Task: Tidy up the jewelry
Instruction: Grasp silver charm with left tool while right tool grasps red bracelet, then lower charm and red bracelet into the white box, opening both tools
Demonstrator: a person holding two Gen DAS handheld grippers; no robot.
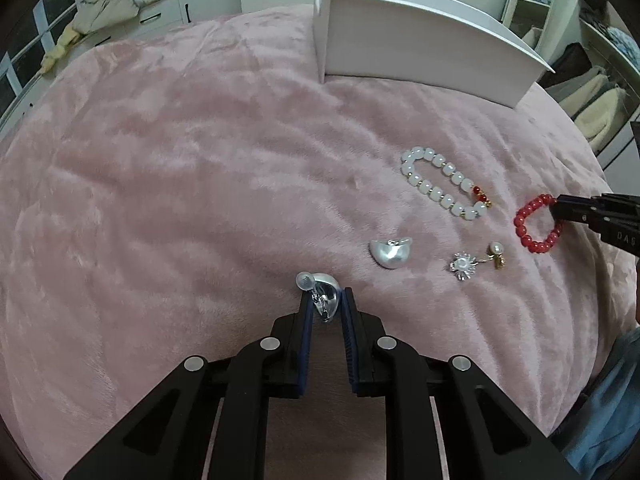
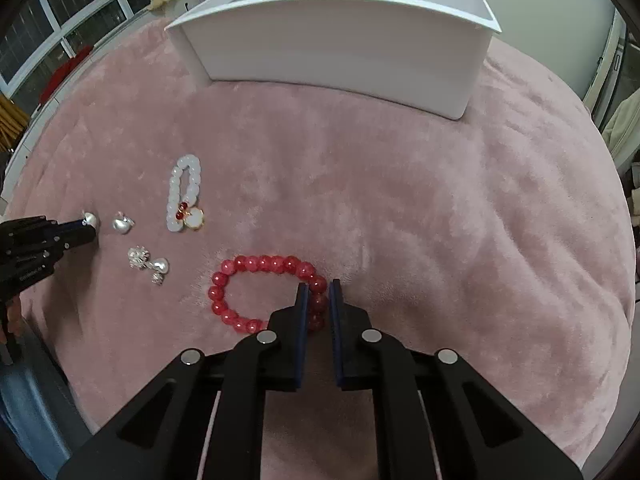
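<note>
My left gripper (image 1: 325, 296) is shut on a silver ear clip (image 1: 322, 294) on the pink blanket; it also shows in the right wrist view (image 2: 86, 226). My right gripper (image 2: 318, 290) is shut on the red bead bracelet (image 2: 256, 264), which also shows in the left wrist view (image 1: 534, 220). A second silver ear clip (image 1: 388, 252), a white bead bracelet (image 1: 440, 184) and a sparkly pearl earring (image 1: 474, 264) lie between them. A white box (image 2: 340, 48) stands at the back.
The pink plush blanket (image 1: 200, 180) covers the whole surface. White cabinets with piled clothes (image 1: 120, 4) stand behind on the left and shelves (image 1: 600, 80) on the right. A windowed wall (image 2: 60, 20) shows in the right wrist view.
</note>
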